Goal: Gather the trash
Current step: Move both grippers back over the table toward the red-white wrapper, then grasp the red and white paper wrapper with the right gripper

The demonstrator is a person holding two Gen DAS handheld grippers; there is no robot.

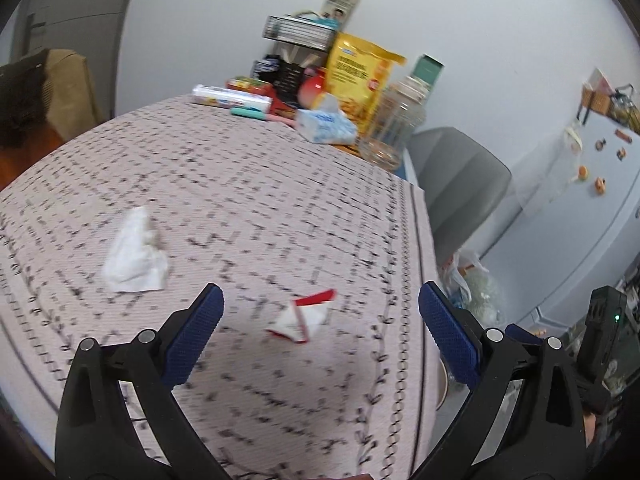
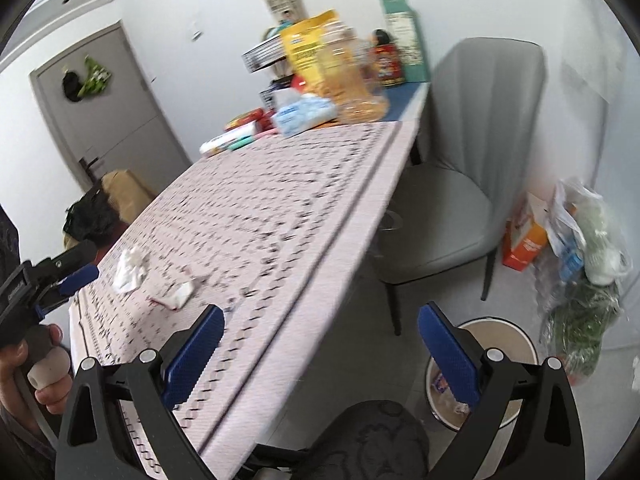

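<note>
A red-and-white wrapper [image 1: 302, 317] lies on the patterned tablecloth [image 1: 260, 184], just ahead of and between the fingers of my open, empty left gripper [image 1: 320, 312]. A crumpled white tissue [image 1: 134, 250] lies further left. Both show in the right wrist view, the wrapper [image 2: 176, 295] and the tissue [image 2: 129, 269], with the left gripper [image 2: 76, 270] beside them. My right gripper [image 2: 320, 332] is open and empty, off the table's edge above the floor. A round white trash bin [image 2: 516, 332] with some rubbish in it stands on the floor under its right finger.
Groceries crowd the table's far end: a yellow snack bag [image 1: 360, 76], a tissue pack [image 1: 326, 124], a clear jar [image 1: 394, 120], boxes. A grey chair [image 2: 452, 184] stands by the table. Plastic bags [image 2: 580, 248] and an orange carton [image 2: 524, 240] sit on the floor by the wall.
</note>
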